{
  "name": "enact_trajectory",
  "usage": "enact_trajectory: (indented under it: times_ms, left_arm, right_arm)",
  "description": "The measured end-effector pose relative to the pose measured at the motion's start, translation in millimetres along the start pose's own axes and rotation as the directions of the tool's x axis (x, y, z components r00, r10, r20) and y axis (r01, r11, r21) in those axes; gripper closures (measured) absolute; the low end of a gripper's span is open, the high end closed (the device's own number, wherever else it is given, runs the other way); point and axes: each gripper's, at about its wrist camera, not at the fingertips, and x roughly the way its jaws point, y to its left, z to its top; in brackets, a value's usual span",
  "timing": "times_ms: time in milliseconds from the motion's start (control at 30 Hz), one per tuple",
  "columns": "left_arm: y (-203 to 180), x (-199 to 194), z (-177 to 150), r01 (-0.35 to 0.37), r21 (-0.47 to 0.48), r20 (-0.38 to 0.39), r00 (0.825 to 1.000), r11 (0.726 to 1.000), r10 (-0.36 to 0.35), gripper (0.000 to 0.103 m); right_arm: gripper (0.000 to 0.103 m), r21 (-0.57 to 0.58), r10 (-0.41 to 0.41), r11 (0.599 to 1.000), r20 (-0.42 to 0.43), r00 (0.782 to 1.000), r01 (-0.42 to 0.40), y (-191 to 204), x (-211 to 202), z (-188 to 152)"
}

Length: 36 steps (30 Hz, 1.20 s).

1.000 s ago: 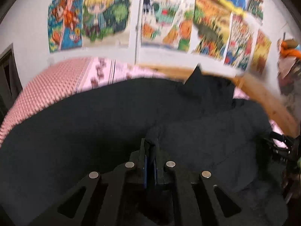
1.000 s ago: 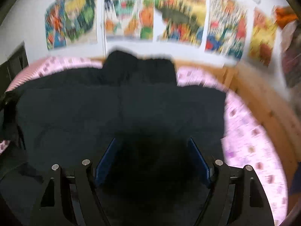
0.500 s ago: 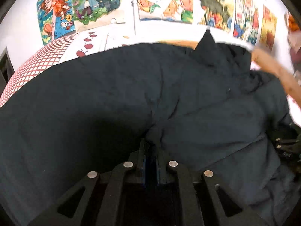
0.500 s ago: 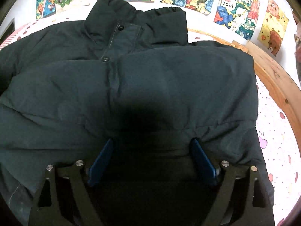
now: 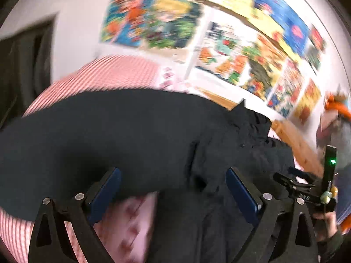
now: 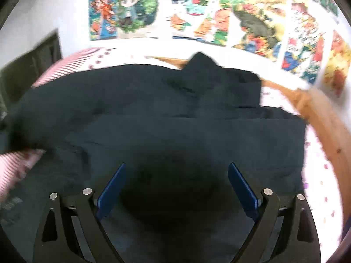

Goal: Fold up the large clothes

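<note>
A large dark navy jacket (image 6: 171,118) lies spread on a pink patterned bed, collar (image 6: 201,65) toward the wall. In the left wrist view the jacket (image 5: 136,135) fills the middle, with a folded sleeve part on the right. My left gripper (image 5: 173,175) is open and empty just above the jacket's near edge. My right gripper (image 6: 176,171) is open and empty over the jacket's lower body. The right gripper's body (image 5: 307,188) shows at the right of the left wrist view. Both views are motion-blurred.
The pink bedsheet (image 5: 127,225) shows under the jacket's near edge and at the right (image 6: 318,175). A wooden bed frame (image 6: 329,131) curves along the right. Colourful posters (image 6: 197,13) cover the white wall. A dark doorway (image 5: 26,61) is at the left.
My left gripper has opened and let go of the jacket fabric it pinched, and it has pulled back. The right gripper stayed open and drew back from the jacket.
</note>
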Motion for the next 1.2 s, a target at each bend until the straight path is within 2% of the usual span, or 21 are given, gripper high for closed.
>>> enact_trajectory:
  times_ms: [100, 267, 400, 500, 600, 667, 733, 833, 933, 1033, 1100, 1200]
  left_arm:
    - [41, -17, -19, -0.053, -0.12, -0.023, 0.998, 0.991, 0.051, 0.006]
    - [101, -26, -44, -0.08, -0.33, 0.002, 0.996, 0.941, 0.085, 0.006]
    - [140, -26, -58, -0.016, -0.471, 0.1, 0.993, 0.882, 0.071, 0.006]
    - [155, -26, -62, 0.011, -0.502, 0.17, 0.982, 0.865, 0.086, 0.006]
    - [163, -24, -60, 0.019, -0.499, 0.205, 0.974, 0.866, 0.097, 0.009]
    - [166, -24, -58, 0.003, -0.492, 0.211, 0.971, 0.87, 0.116, 0.024]
    - [172, -22, -57, -0.014, -0.496, 0.204, 0.97, 0.868, 0.133, 0.049]
    - [179, -21, -53, -0.022, -0.487, 0.2, 0.97, 0.873, 0.136, 0.075]
    - [177, -25, -47, -0.047, -0.432, 0.227, 0.961, 0.901, 0.159, 0.09]
    - [167, -33, -36, -0.062, -0.378, 0.262, 0.95, 0.924, 0.171, 0.095]
    - [154, -46, -25, -0.065, -0.316, 0.311, 0.935, 0.947, 0.168, 0.095]
    - [119, -68, -2, -0.045, -0.178, 0.393, 0.913, 0.983, 0.113, 0.096]
  right_arm:
    - [0.013, -0.005, 0.038, 0.999, -0.035, 0.999, -0.039, 27, 15, 9]
    - [0.013, -0.065, 0.021, 0.998, -0.085, 0.996, -0.027, 74, 48, 16]
    - [0.013, -0.118, -0.036, 0.993, -0.094, 0.995, 0.025, 101, 75, 22]
    - [0.013, -0.164, -0.084, 0.985, -0.123, 0.989, 0.063, 115, 101, 20]
    - [0.013, -0.203, -0.112, 0.976, -0.134, 0.985, 0.083, 125, 115, 15]
    - [0.011, -0.211, -0.12, 0.973, -0.131, 0.984, 0.091, 129, 121, 12]
    - [0.007, -0.2, -0.121, 0.975, -0.124, 0.985, 0.094, 128, 124, 9]
    - [0.003, -0.16, -0.099, 0.984, -0.115, 0.988, 0.08, 121, 126, 2]
    - [0.002, -0.125, -0.067, 0.991, -0.105, 0.992, 0.054, 117, 123, -2]
    - [0.002, -0.088, -0.044, 0.995, -0.09, 0.995, 0.036, 112, 102, 1]
    - [0.002, -0.039, 0.009, 0.999, -0.076, 0.997, -0.012, 96, 84, 8]
    - [0.002, 0.013, 0.064, 0.998, -0.044, 0.997, -0.064, 72, 44, 7]
